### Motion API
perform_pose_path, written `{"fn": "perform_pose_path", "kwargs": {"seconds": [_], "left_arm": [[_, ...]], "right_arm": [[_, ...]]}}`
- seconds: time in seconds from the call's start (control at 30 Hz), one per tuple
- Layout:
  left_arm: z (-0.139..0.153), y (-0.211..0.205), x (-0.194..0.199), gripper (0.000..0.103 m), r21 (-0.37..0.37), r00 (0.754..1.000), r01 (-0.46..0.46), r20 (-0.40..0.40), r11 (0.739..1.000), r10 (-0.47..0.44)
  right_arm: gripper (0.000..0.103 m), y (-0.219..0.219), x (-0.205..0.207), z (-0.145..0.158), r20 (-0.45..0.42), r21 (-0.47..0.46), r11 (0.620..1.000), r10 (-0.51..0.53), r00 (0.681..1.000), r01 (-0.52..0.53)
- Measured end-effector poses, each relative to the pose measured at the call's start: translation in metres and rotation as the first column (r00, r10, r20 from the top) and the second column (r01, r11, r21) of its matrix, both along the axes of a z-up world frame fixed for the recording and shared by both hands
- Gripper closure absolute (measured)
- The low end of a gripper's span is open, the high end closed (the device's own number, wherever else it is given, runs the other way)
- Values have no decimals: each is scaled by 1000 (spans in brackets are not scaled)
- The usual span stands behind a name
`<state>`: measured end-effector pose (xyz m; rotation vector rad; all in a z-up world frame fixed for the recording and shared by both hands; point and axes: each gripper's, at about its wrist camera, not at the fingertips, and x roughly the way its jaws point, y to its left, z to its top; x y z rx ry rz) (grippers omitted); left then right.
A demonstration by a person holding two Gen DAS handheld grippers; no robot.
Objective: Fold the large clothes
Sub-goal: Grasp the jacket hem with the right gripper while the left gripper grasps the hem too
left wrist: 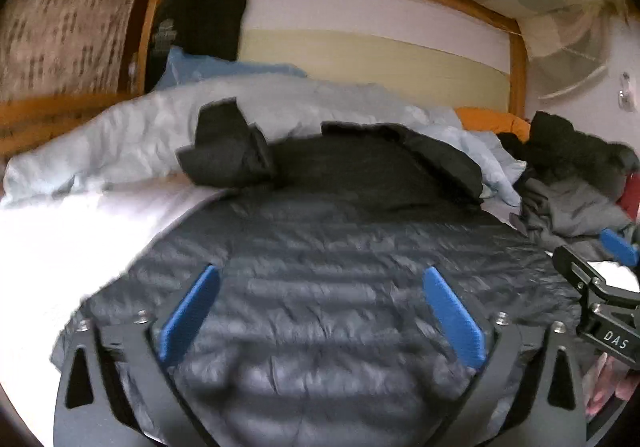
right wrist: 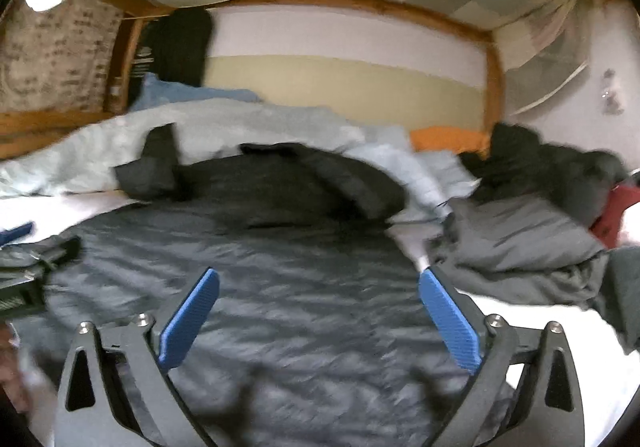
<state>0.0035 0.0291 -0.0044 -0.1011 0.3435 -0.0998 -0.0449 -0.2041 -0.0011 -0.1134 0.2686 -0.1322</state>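
Directly beneath both spread, empty tools, left (left wrist: 320,315) and right (right wrist: 318,317), lies the quilted jacket (left wrist: 320,239).

Dark grey quilted jacket (left wrist: 320,247), white sheet (left wrist: 80,231), pale blue duvet (left wrist: 140,135), blue fingers (left wrist: 192,311).

quilted jacket (left wrist: 320,279) — slightly glossy cloth

Only readable thing showing up is "DAS" in white letters on the right gripper (left wrist: 618,247) body, sitting just right of the jacket (left wrist: 320,267).
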Motion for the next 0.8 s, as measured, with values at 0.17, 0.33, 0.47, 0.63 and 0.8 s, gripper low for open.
{"fn": "perform_pose_path", "kwargs": {"seconds": [0.17,0.33,0.47,0.63,0.8], "left_arm": [[49,8,-43,5,66,994,6,106,998,-13],[104,35,-58,5,118,993,-32,114,992,18],[131,65,-44,5,127,996,-44,79,991,35],[125,88,-39,5,229,998,-25,56,973,13],[76,115,-16,5,229,991,-66,-101,971,92]], "right_arm": [[5,-5,-26,36,-14,30,999,32,999,-32],[5,-33,-43,70,-98,7,999,39,994,-38],[5,-76,-42,87,-165,34,999,27,986,-22],[11,-122,-43,77,-278,117,993,34,960,-1],[22,-144,-32,25,-440,130,991,34,897,26]]}}
